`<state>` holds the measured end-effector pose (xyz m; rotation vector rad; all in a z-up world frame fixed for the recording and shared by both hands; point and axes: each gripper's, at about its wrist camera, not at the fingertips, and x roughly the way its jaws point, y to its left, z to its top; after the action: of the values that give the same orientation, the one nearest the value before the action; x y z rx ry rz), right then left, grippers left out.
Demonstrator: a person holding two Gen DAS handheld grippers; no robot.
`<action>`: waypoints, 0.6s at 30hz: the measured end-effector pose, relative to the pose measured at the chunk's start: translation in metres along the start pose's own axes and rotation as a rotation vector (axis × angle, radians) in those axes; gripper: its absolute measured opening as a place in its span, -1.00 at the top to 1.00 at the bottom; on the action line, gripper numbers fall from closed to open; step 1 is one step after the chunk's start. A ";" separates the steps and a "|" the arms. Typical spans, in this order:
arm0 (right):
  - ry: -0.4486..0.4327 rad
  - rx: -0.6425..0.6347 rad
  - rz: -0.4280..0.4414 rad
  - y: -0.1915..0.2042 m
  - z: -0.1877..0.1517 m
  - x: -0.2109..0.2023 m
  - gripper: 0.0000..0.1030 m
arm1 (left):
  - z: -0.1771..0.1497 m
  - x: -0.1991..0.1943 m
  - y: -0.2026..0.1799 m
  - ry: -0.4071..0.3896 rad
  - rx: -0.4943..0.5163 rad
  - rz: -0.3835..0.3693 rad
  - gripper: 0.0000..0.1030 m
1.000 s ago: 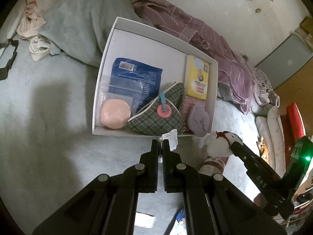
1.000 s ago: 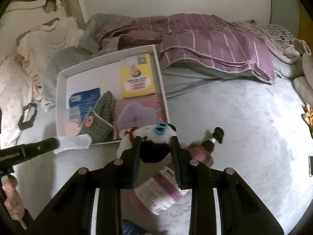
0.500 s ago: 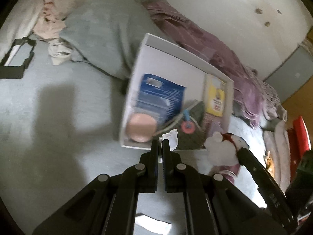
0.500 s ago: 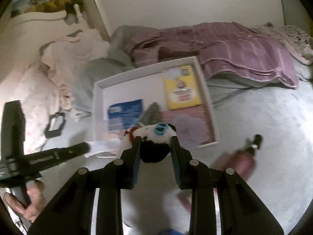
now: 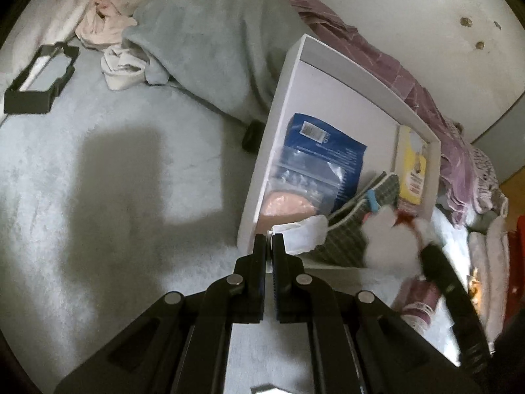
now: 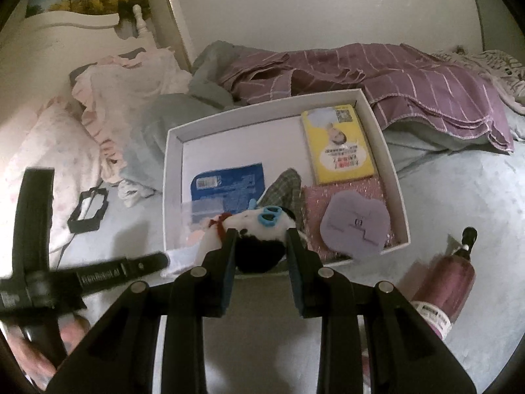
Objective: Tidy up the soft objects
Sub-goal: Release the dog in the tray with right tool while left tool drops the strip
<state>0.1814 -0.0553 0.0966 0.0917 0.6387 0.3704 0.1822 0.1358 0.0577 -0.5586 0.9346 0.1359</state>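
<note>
Both wrist views look down onto the white box (image 5: 282, 105).

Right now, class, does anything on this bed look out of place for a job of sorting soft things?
Yes: a pink pump bottle lies tipped on its side on the grey bedspread, outside the white box. It is hard rather than soft, and nothing props it upright.

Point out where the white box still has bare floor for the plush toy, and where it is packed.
Free: the white box has bare floor along its far wall, above the blue packet and left of the yellow packet. Crowded: the near half, with the plaid pouch, purple pad and bagged pink puff. The right claw holds the plush toy there.
</note>
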 end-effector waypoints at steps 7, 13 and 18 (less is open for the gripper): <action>-0.054 -0.021 -0.044 0.004 0.030 0.020 0.39 | -0.001 0.010 -0.007 -0.045 -0.009 0.029 0.96; -0.029 -0.067 -0.046 0.003 0.051 0.052 0.39 | -0.005 0.028 -0.016 0.014 -0.027 0.076 0.96; -0.004 -0.074 -0.025 0.005 0.057 0.069 0.39 | -0.003 0.030 -0.012 -0.003 -0.050 0.108 0.95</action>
<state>0.2646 -0.0240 0.1043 0.0136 0.6206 0.3696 0.2025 0.1199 0.0372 -0.5538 0.9611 0.2572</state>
